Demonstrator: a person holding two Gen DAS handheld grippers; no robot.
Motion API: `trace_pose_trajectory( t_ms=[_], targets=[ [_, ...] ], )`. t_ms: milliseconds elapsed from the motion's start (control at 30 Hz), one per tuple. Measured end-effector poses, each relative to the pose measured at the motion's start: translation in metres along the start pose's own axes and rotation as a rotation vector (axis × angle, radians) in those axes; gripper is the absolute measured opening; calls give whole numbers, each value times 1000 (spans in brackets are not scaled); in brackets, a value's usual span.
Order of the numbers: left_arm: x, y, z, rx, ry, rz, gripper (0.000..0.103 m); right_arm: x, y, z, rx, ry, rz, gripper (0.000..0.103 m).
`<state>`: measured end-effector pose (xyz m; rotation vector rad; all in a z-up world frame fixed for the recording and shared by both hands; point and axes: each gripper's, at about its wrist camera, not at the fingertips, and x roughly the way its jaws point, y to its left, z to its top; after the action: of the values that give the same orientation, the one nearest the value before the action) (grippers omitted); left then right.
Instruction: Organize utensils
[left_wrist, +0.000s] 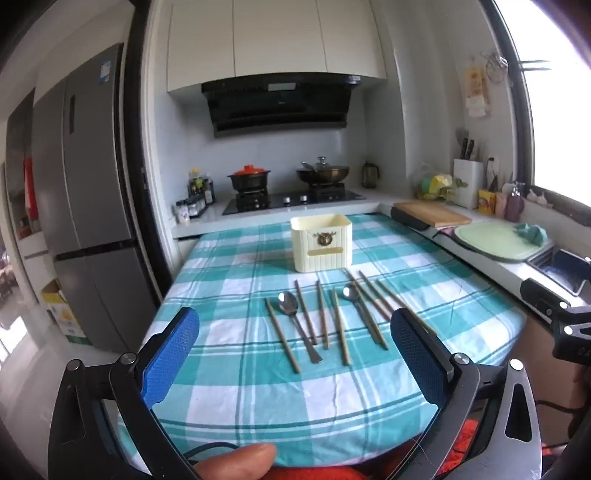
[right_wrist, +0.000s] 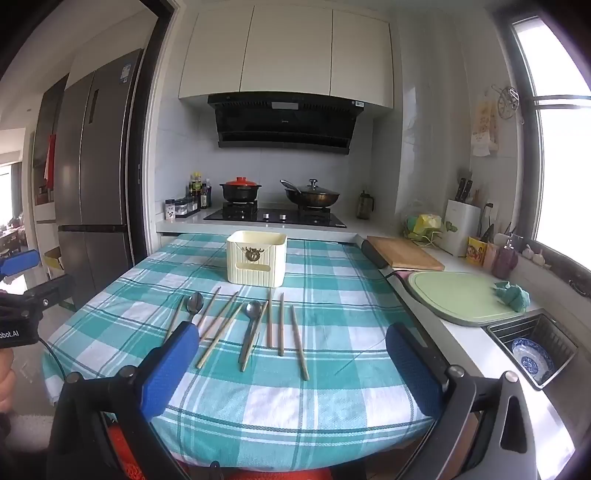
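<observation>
At frame bottom, the left hand-held gripper (left_wrist: 295, 354) and right hand-held gripper (right_wrist: 291, 365) stand spread wide, empty. Beyond, mid-frame, chopsticks (left_wrist: 341, 326) and spoons (left_wrist: 290, 304) lie on the checked worktop (left_wrist: 236, 387); farther back stands the cream holder (left_wrist: 321, 242).

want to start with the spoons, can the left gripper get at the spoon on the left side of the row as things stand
Probably yes. The left gripper is open and empty, and the left spoon lies flat on the tablecloth ahead of it, nothing on top. One chopstick lies close beside its handle, so it might get pinched too.
</observation>
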<state>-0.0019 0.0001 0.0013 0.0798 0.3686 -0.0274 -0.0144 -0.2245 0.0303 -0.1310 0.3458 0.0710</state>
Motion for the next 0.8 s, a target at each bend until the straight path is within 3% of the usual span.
trace_pose_trajectory(
  t_ms=[33, 800],
  targets=[
    [3, 1, 0, -2, 26, 4, 103, 1, 0, 0, 0, 3, 0, 103],
    [8, 2, -7, -19, 32, 2, 103, -1, -1, 2, 12, -11, -4, 103]
  ],
)
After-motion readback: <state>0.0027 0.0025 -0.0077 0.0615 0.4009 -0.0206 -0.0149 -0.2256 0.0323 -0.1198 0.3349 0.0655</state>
